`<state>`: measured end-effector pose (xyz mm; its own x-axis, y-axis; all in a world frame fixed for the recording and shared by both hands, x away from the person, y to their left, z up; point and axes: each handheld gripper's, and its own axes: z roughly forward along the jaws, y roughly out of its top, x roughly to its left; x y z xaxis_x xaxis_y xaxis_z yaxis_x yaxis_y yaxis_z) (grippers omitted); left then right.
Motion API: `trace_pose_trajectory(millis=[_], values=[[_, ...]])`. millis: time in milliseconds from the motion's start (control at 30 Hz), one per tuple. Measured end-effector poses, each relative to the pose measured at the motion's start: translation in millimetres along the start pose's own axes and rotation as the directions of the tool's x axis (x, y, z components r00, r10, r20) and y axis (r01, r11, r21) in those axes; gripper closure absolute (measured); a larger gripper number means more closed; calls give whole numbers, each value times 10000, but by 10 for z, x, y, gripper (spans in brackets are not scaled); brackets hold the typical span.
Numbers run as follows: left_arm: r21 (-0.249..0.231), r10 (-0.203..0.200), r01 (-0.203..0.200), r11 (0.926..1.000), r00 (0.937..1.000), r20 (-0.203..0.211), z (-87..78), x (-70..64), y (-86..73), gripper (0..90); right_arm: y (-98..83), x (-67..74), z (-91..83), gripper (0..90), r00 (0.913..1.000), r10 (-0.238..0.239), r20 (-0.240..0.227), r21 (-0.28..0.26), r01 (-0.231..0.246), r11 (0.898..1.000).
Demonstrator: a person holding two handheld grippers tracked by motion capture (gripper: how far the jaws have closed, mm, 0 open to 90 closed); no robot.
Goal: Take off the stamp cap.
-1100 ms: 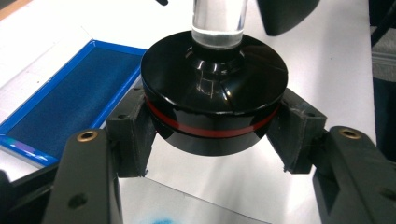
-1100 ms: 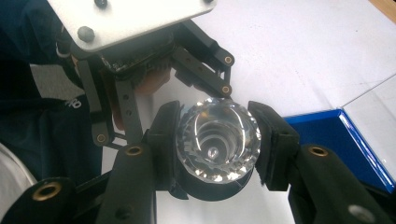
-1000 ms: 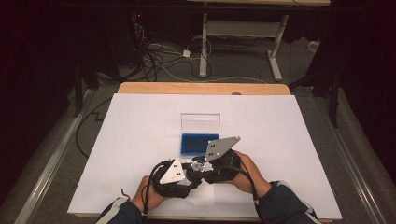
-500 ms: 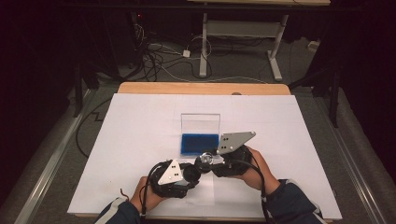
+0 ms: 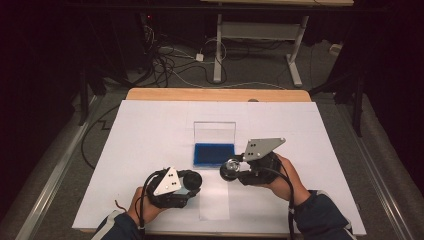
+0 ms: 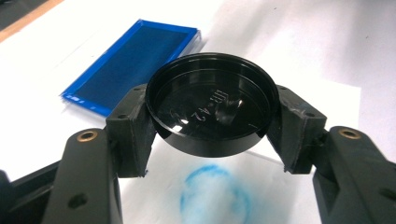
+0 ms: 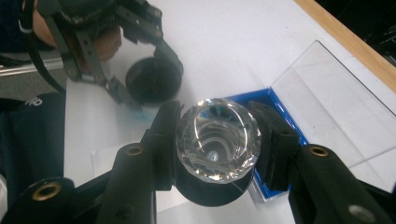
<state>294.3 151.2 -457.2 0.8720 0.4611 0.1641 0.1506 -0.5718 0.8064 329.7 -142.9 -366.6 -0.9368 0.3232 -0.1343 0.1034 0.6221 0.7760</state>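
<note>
Halfway seems the fair guess — left tongs (image 6: 212,135) are pinching a round black plastic cap (image 6: 212,109), right tongs (image 7: 215,140) are gripping a faceted clear glass piece (image 7: 218,140) above the white tabletop (image 5: 150,135), apart — joining or boxing is remaining.

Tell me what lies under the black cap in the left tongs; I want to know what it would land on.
Under the black cap lies a clear sheet bearing a blue ring-shaped stain. The cap hides the sheet behind it.
</note>
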Motion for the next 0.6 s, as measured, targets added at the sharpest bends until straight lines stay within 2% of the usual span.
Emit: trace_pose_trajectory(millis=[233,600], values=[[-37,-292,291,9996,9993,-237,-155,71,-99,366,-57,-22,-2,565,9999,-55,-101,656,62,9978],[-95,-737,732,9973,9952,-649,-427,155,-341,366,-94,-40,14,565,10000,-49,-68,924,55,9957]])
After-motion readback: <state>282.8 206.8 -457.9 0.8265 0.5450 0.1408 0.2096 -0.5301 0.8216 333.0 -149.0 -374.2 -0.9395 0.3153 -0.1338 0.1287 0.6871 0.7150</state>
